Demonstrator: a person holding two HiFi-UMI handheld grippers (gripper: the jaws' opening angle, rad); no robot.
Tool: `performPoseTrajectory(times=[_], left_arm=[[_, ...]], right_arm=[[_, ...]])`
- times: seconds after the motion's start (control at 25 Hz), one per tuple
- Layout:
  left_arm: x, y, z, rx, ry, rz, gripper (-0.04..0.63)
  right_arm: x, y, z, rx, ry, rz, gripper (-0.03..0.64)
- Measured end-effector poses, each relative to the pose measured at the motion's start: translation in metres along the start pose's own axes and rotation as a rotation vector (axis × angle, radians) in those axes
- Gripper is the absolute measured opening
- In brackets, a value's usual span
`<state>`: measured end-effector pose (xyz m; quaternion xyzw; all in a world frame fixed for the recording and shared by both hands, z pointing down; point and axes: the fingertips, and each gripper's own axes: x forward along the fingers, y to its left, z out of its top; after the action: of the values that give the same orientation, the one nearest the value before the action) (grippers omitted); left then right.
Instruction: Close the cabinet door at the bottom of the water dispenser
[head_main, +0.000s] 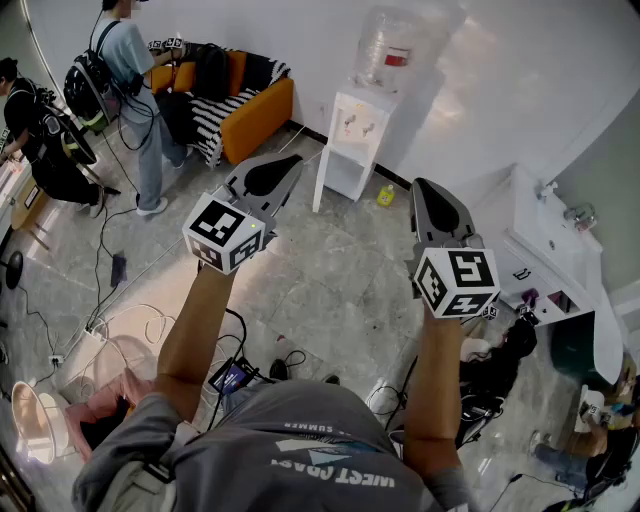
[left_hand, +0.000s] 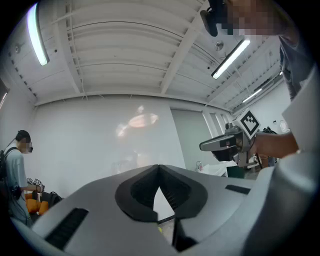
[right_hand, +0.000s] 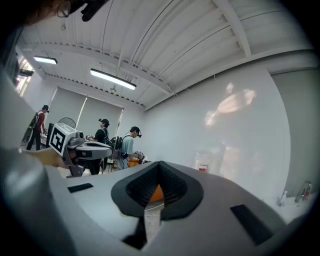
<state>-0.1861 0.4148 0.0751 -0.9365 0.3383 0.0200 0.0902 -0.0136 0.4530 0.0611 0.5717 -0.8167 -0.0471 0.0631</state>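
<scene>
**Water dispenser** (head_main: 352, 128): white, set against the far wall, at the middle of the head view. A clear water bottle (head_main: 392, 45) is carried on its top.

**Cabinet door** (head_main: 319, 185): at the dispenser's foot, on its left side. It appears swung outward and is seen nearly edge-on, so the lower compartment is left open.

**Yellow item** (head_main: 386, 195): laid on the floor (head_main: 330, 270) just right of the dispenser's base. Its kind cannot be told.

**Left tongs** (head_main: 288, 166): held in the air, nearer than the dispenser and slightly to its left, well apart from the door. The tips are pressed together and nothing is pinched.

**Right tongs** (head_main: 424, 190): held in the air, near and right of the dispenser, likewise apart from it. The tips are pressed together and nothing is pinched.

**Sofa** (head_main: 258, 112): orange, placed far left along the wall, with dark items piled on it.

**Person** (head_main: 135, 90): stood at the far left beside the sofa, with a backpack worn.

**Washbasin unit** (head_main: 550, 255): white, placed at the right.

**Cables** (head_main: 105, 270): trailed over the floor at the near left.
</scene>
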Motion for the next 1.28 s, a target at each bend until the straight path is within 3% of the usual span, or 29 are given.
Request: performPoseTrajectory(times=[1.28], left_arm=[[-0.025,0.030,-0.018,-0.033,-0.029,-0.039,0.015]], right_arm=[[0.013,0.026,-0.007,0.067,0.002,-0.056,0.028]])
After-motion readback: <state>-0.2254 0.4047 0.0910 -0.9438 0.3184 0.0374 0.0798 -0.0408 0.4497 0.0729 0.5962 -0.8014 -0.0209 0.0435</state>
